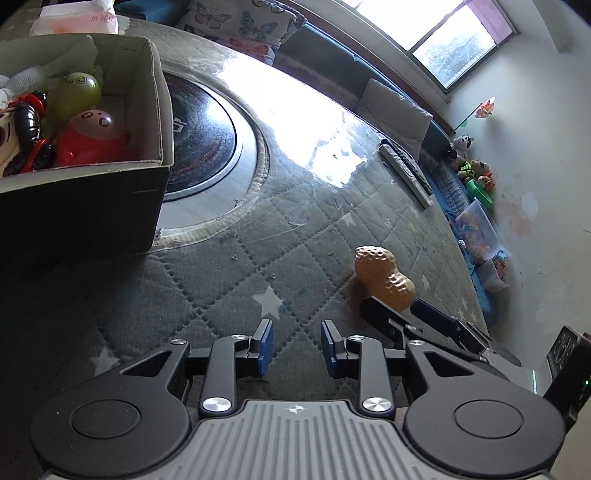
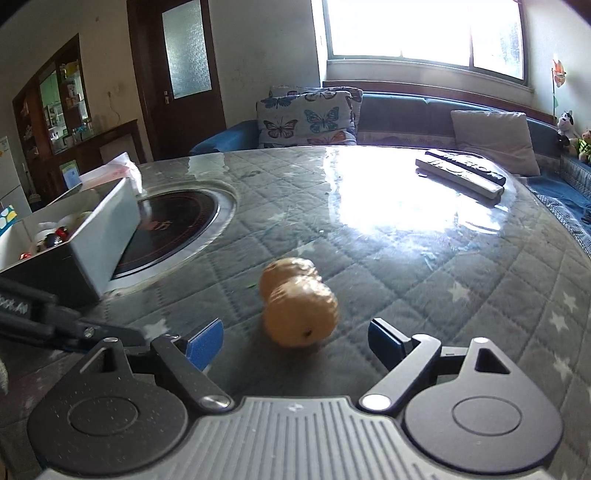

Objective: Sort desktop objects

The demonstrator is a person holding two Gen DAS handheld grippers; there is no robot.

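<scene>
A tan peanut-shaped toy (image 2: 297, 304) lies on the quilted table cover, just ahead of my right gripper (image 2: 295, 341), whose jaws stand wide open on either side of its near end. In the left wrist view the peanut toy (image 1: 384, 277) sits to the right, with the right gripper's fingers (image 1: 432, 317) around its near end. My left gripper (image 1: 297, 343) is open and empty above the cover. An open cardboard box (image 1: 155, 110) at the left holds a red toy (image 1: 88, 140), a green toy (image 1: 74, 92) and other items.
A round black cooktop (image 1: 199, 136) is set into the table beside the box (image 2: 99, 236). Two remote controls (image 2: 461, 171) lie at the far right edge. A tissue pack (image 1: 74, 18) sits behind the box. A sofa with cushions runs behind the table.
</scene>
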